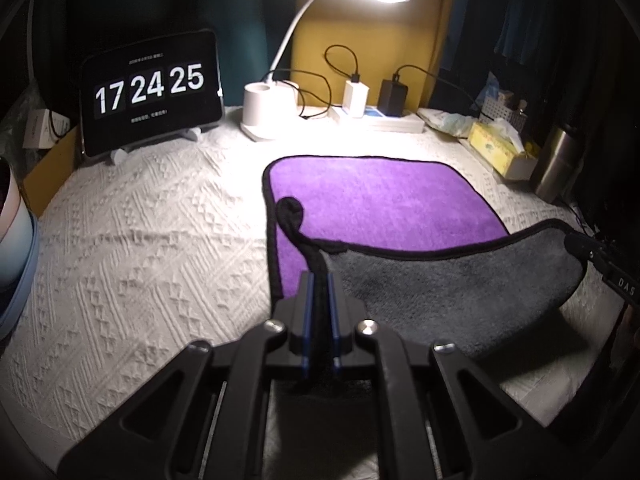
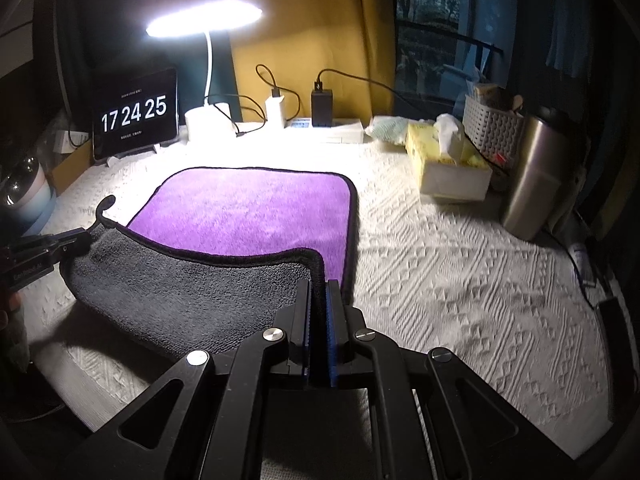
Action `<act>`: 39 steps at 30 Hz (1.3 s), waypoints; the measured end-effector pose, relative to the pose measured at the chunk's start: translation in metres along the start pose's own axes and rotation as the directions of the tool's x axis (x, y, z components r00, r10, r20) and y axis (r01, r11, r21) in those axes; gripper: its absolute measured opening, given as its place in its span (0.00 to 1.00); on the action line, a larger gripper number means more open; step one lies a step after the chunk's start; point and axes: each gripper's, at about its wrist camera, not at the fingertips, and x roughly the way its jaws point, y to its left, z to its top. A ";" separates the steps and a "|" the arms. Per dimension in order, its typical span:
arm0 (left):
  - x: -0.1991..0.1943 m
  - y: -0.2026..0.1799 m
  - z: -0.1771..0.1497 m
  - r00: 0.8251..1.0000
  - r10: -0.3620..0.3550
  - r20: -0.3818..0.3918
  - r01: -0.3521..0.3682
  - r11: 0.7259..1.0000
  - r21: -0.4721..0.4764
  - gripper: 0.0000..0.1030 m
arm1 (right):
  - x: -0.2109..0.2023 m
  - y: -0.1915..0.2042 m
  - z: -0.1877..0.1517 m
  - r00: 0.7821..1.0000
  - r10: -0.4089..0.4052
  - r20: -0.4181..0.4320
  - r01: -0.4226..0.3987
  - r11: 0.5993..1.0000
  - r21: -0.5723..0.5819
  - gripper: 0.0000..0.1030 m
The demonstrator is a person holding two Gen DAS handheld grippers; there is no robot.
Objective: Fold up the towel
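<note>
A towel, purple (image 1: 376, 200) on top and grey underneath, with a black hem, lies on the white textured cloth. Its near edge is lifted and turned over, so the grey side (image 1: 452, 284) faces me. My left gripper (image 1: 320, 280) is shut on the towel's near left corner. My right gripper (image 2: 319, 286) is shut on the near right corner. The towel also shows in the right wrist view (image 2: 248, 212). Each gripper appears at the edge of the other's view: the right gripper (image 1: 580, 246) and the left gripper (image 2: 82, 240).
At the back stand a tablet clock (image 1: 150, 94), a white desk lamp base (image 1: 266, 110), chargers on a power strip (image 1: 380, 116). At the right are a yellow tissue box (image 2: 448, 160), a white basket (image 2: 492, 128) and a steel flask (image 2: 536, 176).
</note>
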 end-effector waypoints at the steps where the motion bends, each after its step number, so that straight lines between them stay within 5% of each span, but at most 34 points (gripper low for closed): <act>1: -0.001 0.000 0.001 1.000 0.001 0.003 -0.001 1.000 -0.001 0.07 | -0.001 0.001 0.001 1.000 0.000 0.004 0.000 1.000 -0.002 0.07; 39: 0.024 0.018 0.050 0.997 0.051 0.065 -0.049 0.998 -0.028 0.07 | 0.036 -0.013 0.057 0.998 0.008 0.064 -0.005 0.999 -0.035 0.07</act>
